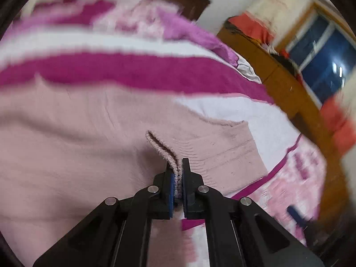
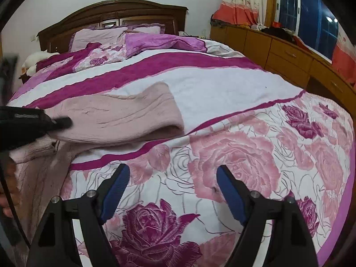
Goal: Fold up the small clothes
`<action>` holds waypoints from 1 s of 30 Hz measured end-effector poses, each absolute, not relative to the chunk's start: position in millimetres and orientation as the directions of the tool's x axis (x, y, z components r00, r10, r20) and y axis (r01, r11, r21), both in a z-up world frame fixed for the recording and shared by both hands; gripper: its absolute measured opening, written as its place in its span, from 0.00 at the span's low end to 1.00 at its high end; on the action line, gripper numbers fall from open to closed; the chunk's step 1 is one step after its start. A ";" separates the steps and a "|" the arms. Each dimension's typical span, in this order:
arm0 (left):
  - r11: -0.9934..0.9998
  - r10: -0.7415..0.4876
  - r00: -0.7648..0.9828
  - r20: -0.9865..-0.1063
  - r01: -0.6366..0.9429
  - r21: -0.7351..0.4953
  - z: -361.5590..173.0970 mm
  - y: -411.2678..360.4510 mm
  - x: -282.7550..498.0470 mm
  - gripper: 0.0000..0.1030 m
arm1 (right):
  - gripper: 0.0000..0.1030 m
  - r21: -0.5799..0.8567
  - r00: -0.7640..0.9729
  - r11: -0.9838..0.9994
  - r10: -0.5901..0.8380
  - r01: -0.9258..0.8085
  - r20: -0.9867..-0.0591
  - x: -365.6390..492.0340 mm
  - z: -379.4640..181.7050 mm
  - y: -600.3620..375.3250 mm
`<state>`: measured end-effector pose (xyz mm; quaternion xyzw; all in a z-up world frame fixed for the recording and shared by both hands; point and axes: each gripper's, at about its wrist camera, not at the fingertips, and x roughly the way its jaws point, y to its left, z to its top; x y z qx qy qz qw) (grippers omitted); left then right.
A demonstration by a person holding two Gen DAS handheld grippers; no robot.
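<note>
A pale pink knitted garment [image 1: 77, 122] lies spread on the bed, and its sleeve [image 1: 222, 146] reaches to the right. My left gripper [image 1: 177, 166] is shut on a fold of its knitted edge, with the view blurred by motion. In the right wrist view the same garment [image 2: 124, 115] lies at the left with a folded sleeve. The left gripper [image 2: 64, 122] shows there as a dark shape over the garment. My right gripper [image 2: 172, 175] is open and empty above the floral bedspread, to the right of the garment.
The bedspread [image 2: 244, 155] has pink and purple roses with magenta and white bands. Pillows [image 2: 142, 40] and a dark wooden headboard [image 2: 111, 11] are at the far end. A wooden cabinet [image 2: 278, 51] and a window [image 2: 311, 11] run along the right.
</note>
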<state>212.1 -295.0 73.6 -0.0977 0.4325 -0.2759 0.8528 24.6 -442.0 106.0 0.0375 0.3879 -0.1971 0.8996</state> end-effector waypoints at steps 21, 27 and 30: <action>0.929 -0.354 0.656 -0.667 0.328 -0.170 145.9 -92.5 190.9 0.00 | 0.81 0.181 0.722 0.969 0.003 0.170 -0.692 77.1 109.2 -336.6; 0.949 -0.311 0.657 -0.687 0.247 -0.194 133.7 -37.9 197.7 0.00 | 0.79 0.179 0.714 0.972 0.018 0.151 -0.700 92.8 104.3 -308.0; 0.957 -0.287 0.656 -0.698 0.225 -0.182 123.2 -18.8 196.8 0.00 | 0.77 0.231 0.703 0.962 0.062 0.148 -0.708 101.4 100.2 -304.8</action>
